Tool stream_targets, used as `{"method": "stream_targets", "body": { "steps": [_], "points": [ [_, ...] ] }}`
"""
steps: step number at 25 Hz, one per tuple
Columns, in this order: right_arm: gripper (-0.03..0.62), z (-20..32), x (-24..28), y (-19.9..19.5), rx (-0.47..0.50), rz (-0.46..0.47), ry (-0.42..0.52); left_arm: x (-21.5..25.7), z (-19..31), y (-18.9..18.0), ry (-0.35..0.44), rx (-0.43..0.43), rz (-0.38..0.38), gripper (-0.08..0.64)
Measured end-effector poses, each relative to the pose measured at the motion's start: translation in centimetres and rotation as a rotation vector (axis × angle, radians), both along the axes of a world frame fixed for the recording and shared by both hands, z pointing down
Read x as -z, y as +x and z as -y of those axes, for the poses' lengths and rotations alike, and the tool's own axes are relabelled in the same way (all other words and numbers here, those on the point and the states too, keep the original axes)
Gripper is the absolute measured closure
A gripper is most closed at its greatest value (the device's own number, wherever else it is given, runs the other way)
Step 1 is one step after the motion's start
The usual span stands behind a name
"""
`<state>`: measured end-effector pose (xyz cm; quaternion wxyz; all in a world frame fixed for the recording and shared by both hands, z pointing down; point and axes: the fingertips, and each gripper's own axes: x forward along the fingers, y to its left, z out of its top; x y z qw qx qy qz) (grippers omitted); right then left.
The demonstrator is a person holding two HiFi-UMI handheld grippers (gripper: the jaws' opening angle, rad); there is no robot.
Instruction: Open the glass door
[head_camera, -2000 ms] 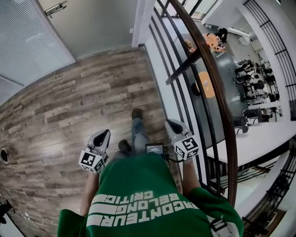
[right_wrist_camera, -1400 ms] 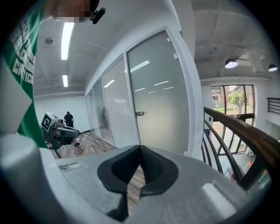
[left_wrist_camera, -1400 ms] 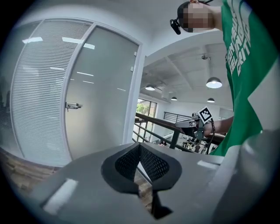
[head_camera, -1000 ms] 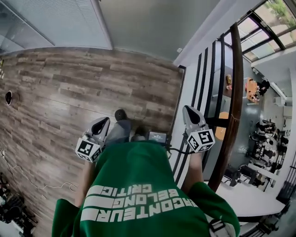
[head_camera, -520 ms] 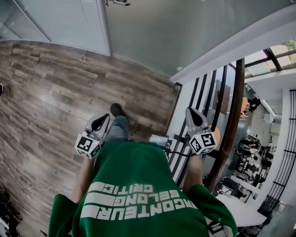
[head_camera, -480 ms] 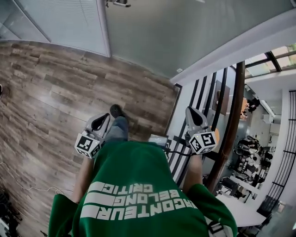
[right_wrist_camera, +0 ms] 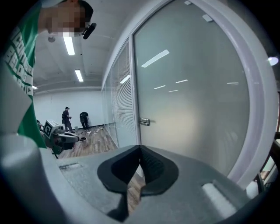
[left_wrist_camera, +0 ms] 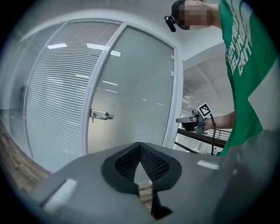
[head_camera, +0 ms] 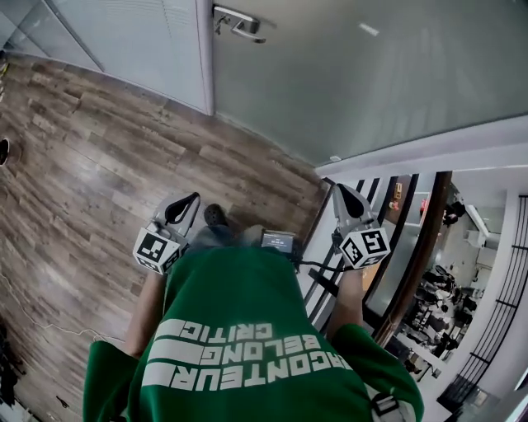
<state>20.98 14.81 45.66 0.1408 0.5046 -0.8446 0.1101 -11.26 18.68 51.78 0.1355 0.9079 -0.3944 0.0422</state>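
The frosted glass door [head_camera: 355,74] fills the top of the head view, its metal lever handle [head_camera: 239,23] near the door's left edge. The same handle [left_wrist_camera: 100,115] shows mid-left in the left gripper view, and small and far off [right_wrist_camera: 144,122] in the right gripper view. My left gripper [head_camera: 194,199] is held at waist height over the wood floor, shut and holding nothing. At the right, my right gripper [head_camera: 338,189] is also shut and holds nothing. Both point toward the door and stand well short of it.
A glass partition with blinds [head_camera: 124,41] adjoins the door on the left. A railing with a dark handrail [head_camera: 412,264] and black bars runs close on my right, with a lower floor beyond. A thin cable [head_camera: 33,321] lies on the floor at left. Two people [right_wrist_camera: 66,118] stand far off.
The door has come nearer and its handle has entered the head view at the top. Both grippers have travelled forward with me, still shut. The railing has slid to the right.
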Motion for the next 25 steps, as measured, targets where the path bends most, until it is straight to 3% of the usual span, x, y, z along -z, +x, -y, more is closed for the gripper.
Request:
{"method": "stream_targets", "body": {
  "steps": [9,16,18,25],
  "points": [
    [0.597,13.6,-1.3,-5.0,0.256,-0.085,-0.015,-0.4,4.5,-1.9,-0.01,0.203,-0.013,0.548],
    [0.597,26.9,-4.3,-11.1,0.464,-0.113,-0.052,-0.7,9.2,-3.5,-0.031,0.433,0.017,0.548],
    [0.546,30.0,-4.9,-11.9,0.494,-0.135,-0.071,-0.6,10.4,-3.2,-0.037,0.479,0.011,0.548],
    [0.508,39.4,-7.0,-16.2,0.522,-0.272,-0.074,0.7,13.2,-3.3,-0.032,0.63,0.013,0.548]
  ]
}}
